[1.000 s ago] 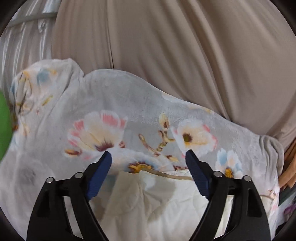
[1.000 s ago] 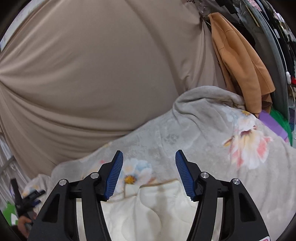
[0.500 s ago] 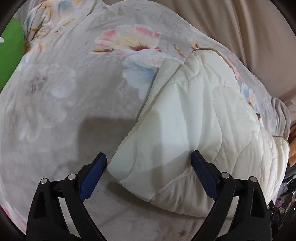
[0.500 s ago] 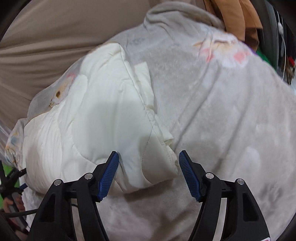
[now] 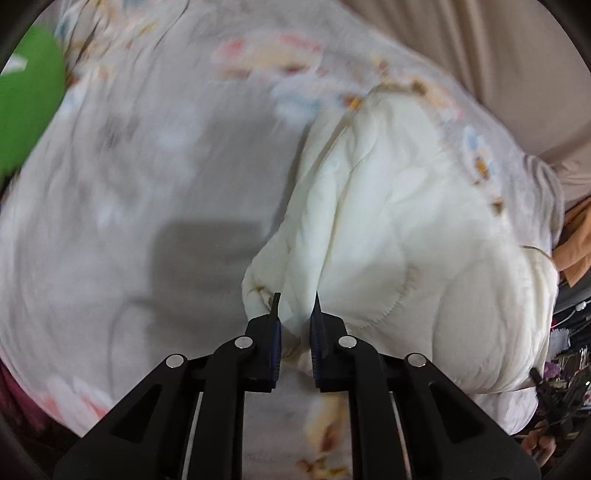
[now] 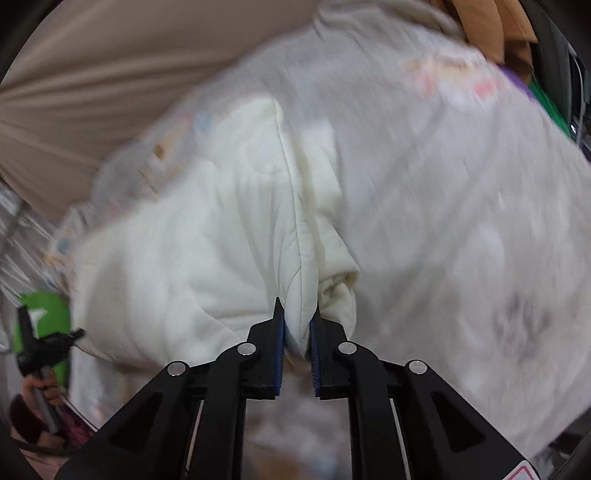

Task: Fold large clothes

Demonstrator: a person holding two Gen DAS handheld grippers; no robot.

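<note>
A cream quilted garment (image 5: 399, 221) lies bunched on a grey floral blanket (image 5: 147, 166). My left gripper (image 5: 295, 306) is shut on the garment's near left corner, with cream fabric pinched between its blue pads. In the right wrist view the same garment (image 6: 207, 229) spreads to the left, and my right gripper (image 6: 297, 314) is shut on its near right corner. The floral blanket (image 6: 443, 184) fills the right side of that view. Both views are blurred by motion.
A beige curtain (image 5: 480, 48) hangs behind the blanket and shows again in the right wrist view (image 6: 110, 81). A green object (image 5: 26, 99) sits at the far left. Orange clothing (image 6: 491, 33) hangs at the back right. The left gripper (image 6: 40, 343) shows at lower left of the right view.
Both grippers came down from the curtain side to the garment's near corners, stood open around them half a second ago, and have now shut on the fabric.
</note>
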